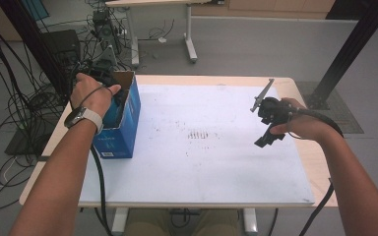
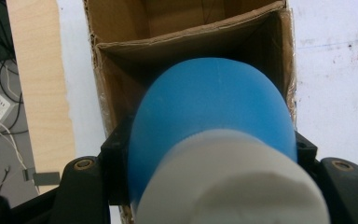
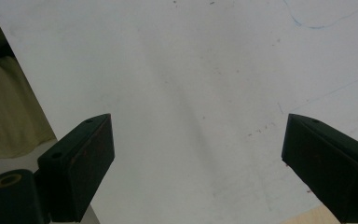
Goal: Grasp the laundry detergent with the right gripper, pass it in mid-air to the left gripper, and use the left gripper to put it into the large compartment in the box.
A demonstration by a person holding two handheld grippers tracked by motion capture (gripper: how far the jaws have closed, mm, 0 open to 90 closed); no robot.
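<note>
A blue bottle with a white cap (image 2: 214,140) sits clamped between the left gripper's (image 2: 209,158) jaws, hanging over the open cardboard box (image 2: 121,51) at the table's (image 1: 216,78) left edge. The right gripper (image 3: 196,163) hovers over the white sheet (image 3: 191,70), jaws wide apart around nothing.

The blue bottle (image 2: 214,116) with a white cap (image 2: 233,182) is rounded and smooth, its blue body swelling out from the pale cap end nearest the left gripper view's camera. It points away into the open top of the cardboard box (image 2: 121,56), body first, cap toward 6 o'clock in that view. The box (image 1: 128,118) is blue outside and brown inside, its top flaps open, standing upright at the table's 9 o'clock edge in the high view. How deep the bottle sits in the box cannot be told.
</note>
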